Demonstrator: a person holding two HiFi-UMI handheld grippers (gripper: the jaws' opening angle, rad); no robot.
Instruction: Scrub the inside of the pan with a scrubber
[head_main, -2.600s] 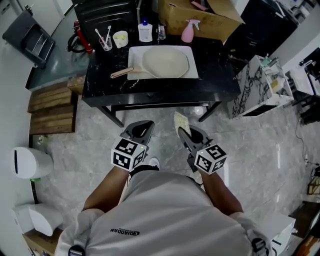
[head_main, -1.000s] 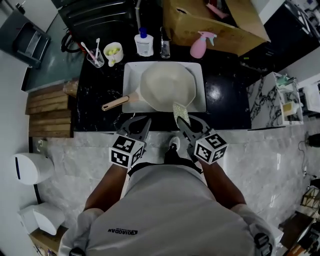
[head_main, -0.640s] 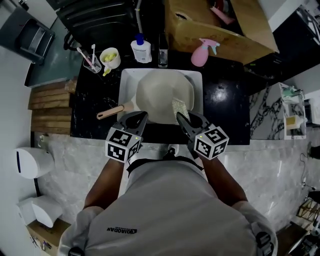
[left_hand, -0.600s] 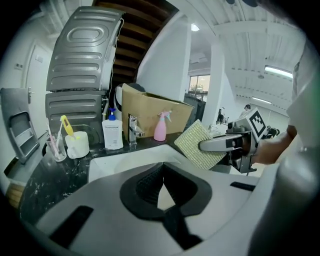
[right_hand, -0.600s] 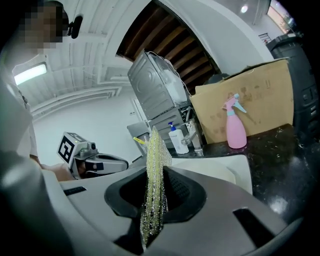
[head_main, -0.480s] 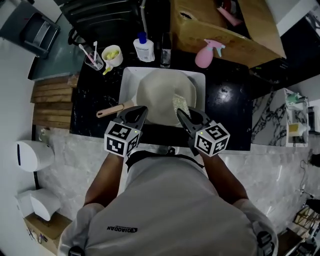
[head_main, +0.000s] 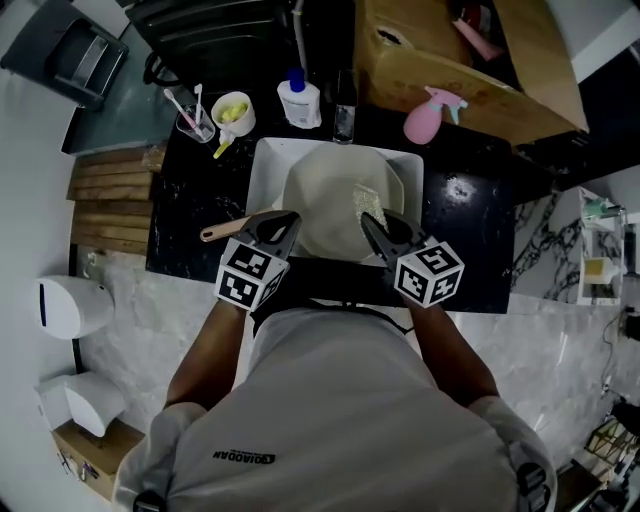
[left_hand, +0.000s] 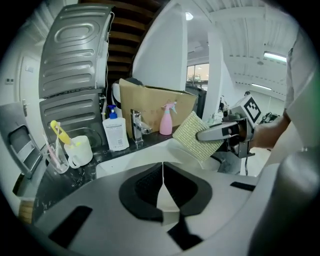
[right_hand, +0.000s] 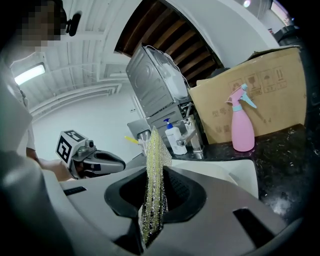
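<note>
Gripping a yellow-green scrubber (right_hand: 154, 185) edge-on between its closed jaws, the right gripper (head_main: 377, 222) pointed from the lower middle of the head view toward the pan (head_main: 325, 205). The pad stood upright in the right gripper view, its mesh rising above the jaw tips. In the head view it lay over the right part of the pan's pale inside, though whether it touched the surface could not be told. The pan sat in a white rectangular basin (head_main: 262, 165) at the middle of the frame. Its tan handle (head_main: 222, 231) pointed to the lower left across the black counter (head_main: 175, 215). The left gripper (head_main: 287, 217) hung just left of the right one, its tips near the root of the handle. Its own view showed the two jaws pressed together with nothing between them. Along the upper edge of the basin stood a glass with toothbrushes (head_main: 188, 118), a white mug (head_main: 234, 110), a white pump bottle (head_main: 298, 100) and a tap (head_main: 345, 112). A pink spray bottle (head_main: 427, 113) stood further right, in front of a cardboard box (head_main: 470, 70). A person's shoulders in a light shirt (head_main: 340, 420) filled the bottom of the head view.
</note>
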